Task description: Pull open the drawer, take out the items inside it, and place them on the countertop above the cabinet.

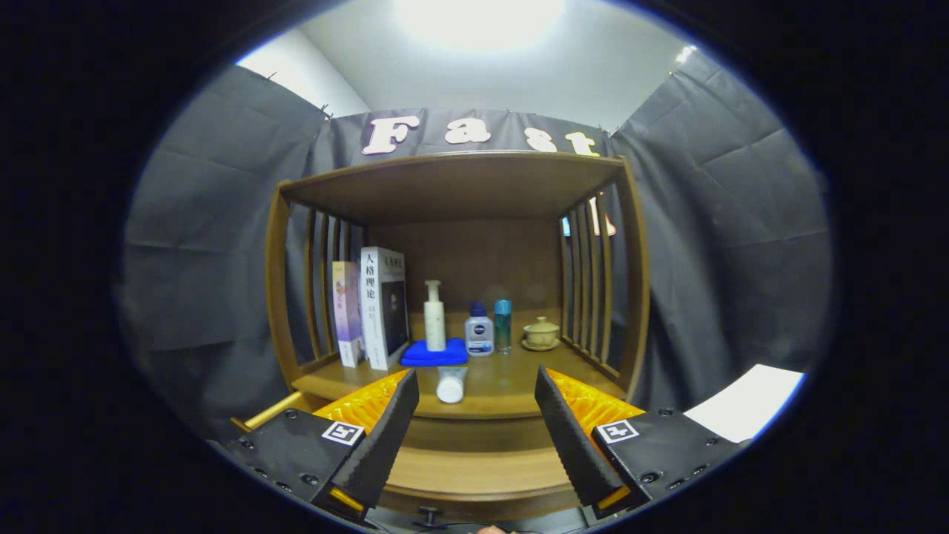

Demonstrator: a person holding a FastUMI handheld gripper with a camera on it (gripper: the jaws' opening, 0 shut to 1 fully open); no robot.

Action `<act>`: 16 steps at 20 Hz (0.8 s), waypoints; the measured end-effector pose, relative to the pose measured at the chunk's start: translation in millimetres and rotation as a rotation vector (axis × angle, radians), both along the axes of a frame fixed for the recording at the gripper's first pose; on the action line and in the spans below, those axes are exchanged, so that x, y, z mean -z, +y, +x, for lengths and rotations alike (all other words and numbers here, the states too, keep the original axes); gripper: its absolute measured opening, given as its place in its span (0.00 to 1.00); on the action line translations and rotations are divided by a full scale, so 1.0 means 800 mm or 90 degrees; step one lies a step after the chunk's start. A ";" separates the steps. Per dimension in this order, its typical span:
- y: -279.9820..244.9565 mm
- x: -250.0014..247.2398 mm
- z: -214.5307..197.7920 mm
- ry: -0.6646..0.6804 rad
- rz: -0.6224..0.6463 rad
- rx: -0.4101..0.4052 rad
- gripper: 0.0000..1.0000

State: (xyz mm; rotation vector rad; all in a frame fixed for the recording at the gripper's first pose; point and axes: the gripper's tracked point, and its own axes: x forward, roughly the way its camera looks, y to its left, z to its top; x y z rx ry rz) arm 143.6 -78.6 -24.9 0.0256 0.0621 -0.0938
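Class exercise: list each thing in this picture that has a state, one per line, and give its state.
gripper: open, holding nothing
drawer: front with knob below the fingers, open or shut unclear
tube: lying on the countertop
pump bottle: upright on the blue cloth
books: upright
lidded cup: on its saucer

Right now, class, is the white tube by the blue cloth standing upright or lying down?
Lying down. The white tube rests on its side on the countertop, just in front of the blue cloth, beyond the open tongs.

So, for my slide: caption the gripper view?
Open claw faces the wooden cabinet, a white tube lying on its countertop ahead.
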 end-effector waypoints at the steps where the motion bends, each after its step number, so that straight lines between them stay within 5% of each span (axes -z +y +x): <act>1: 0.003 0.013 -0.009 0.004 -0.003 0.001 0.98; 5: 0.003 0.064 -0.037 0.018 0.022 0.029 0.98; 9: 0.031 0.102 -0.052 0.011 0.104 -0.003 0.98; 16: 0.053 0.156 -0.066 0.048 0.074 -0.027 0.98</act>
